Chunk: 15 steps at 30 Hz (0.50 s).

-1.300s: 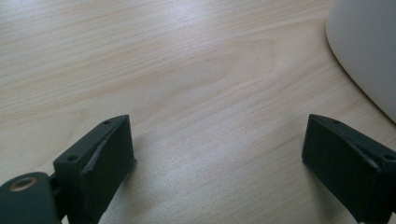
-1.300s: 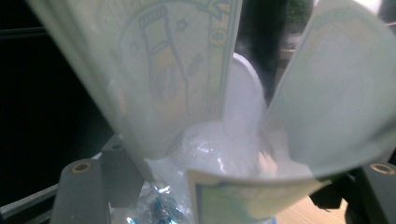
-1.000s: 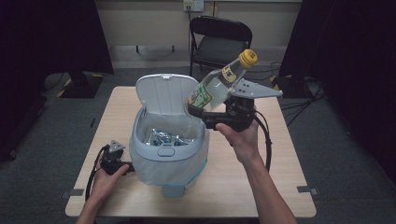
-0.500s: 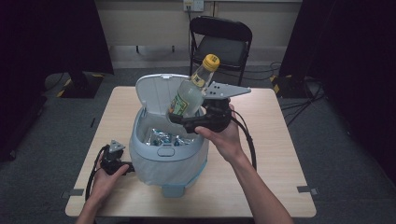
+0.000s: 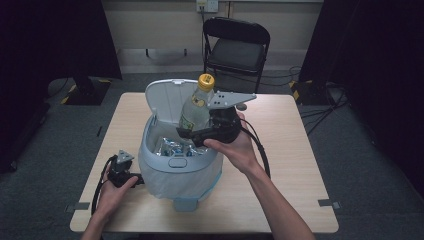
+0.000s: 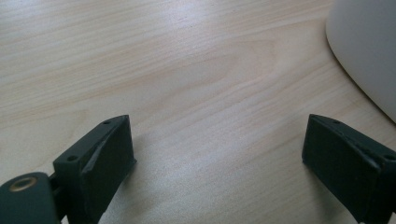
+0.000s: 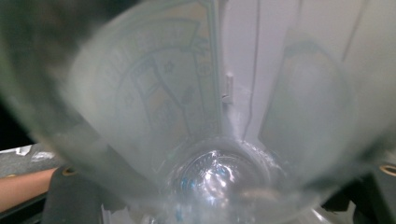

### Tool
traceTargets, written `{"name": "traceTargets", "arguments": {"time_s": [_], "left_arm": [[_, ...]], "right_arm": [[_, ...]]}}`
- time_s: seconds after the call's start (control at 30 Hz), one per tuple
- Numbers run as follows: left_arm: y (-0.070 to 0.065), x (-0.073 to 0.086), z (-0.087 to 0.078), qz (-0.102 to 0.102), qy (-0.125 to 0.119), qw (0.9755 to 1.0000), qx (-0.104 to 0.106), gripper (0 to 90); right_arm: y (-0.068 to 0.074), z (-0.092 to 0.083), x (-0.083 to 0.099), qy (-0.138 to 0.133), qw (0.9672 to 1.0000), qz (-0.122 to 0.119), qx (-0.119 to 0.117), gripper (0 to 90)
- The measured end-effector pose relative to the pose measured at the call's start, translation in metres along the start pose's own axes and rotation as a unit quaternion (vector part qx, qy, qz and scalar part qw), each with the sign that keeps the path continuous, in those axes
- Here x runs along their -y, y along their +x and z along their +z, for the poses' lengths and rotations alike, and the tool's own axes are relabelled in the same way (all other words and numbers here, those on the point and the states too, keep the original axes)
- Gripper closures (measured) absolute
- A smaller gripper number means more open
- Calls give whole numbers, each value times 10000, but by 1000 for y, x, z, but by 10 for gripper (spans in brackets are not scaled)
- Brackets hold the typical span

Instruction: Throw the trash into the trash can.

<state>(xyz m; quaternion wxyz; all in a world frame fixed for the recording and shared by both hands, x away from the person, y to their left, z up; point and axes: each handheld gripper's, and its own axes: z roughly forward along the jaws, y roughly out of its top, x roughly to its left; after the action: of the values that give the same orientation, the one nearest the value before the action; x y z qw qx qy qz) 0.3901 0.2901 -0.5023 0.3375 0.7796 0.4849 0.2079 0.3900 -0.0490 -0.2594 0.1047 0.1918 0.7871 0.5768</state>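
Bottle (image 5: 196,107) disposal is the step in hand: I have the clear, yellow-capped bottle base-down over the open bin (image 5: 150,145), its neck leaning toward the raised lid (image 5: 167,100).

Assessment of the move: the base sits above the front half of the opening, over the shiny wrappers (image 5: 172,147) already inside. To do this well I would lower it until the base is below the rim before letting go. A drop from here could, in my judgement, clip the rim or tip the bottle out onto the table (image 5: 300,150). I would also keep the neck clear of the lid so nothing knocks it shut.

Tool, right gripper (image 5: 187,134): the jaws stand wide around the bottle's lower body and carry it in the air. They have just been opening slightly, with the bottle between them and not yet free. In the right gripper view the bottle's label and base press up against the lens.

Tool, left gripper (image 6: 219,149): it rests on the table just beside the bin's left wall, jaws spread wide with nothing but bare wood between them.
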Motion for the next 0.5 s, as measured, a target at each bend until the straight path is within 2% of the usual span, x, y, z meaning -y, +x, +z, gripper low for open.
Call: {"name": "traceTargets", "arguments": {"time_s": [0.13,0.2,0.33,0.5], "left_arm": [[0,0,0,-1,1,10000,0,84],[0,0,0,1,0,10000,-1,84],[0,0,0,1,1,10000,0,84],[0,0,0,1,1,10000,0,84]], "right_arm": [[0,0,0,-20,10000,-6,-27,260],[-1,-4,-2,-64,9999,66,-62,263],[1,6,6,288,9996,-63,43,272],[2,10,6,332,9994,-73,-34,273]]}}
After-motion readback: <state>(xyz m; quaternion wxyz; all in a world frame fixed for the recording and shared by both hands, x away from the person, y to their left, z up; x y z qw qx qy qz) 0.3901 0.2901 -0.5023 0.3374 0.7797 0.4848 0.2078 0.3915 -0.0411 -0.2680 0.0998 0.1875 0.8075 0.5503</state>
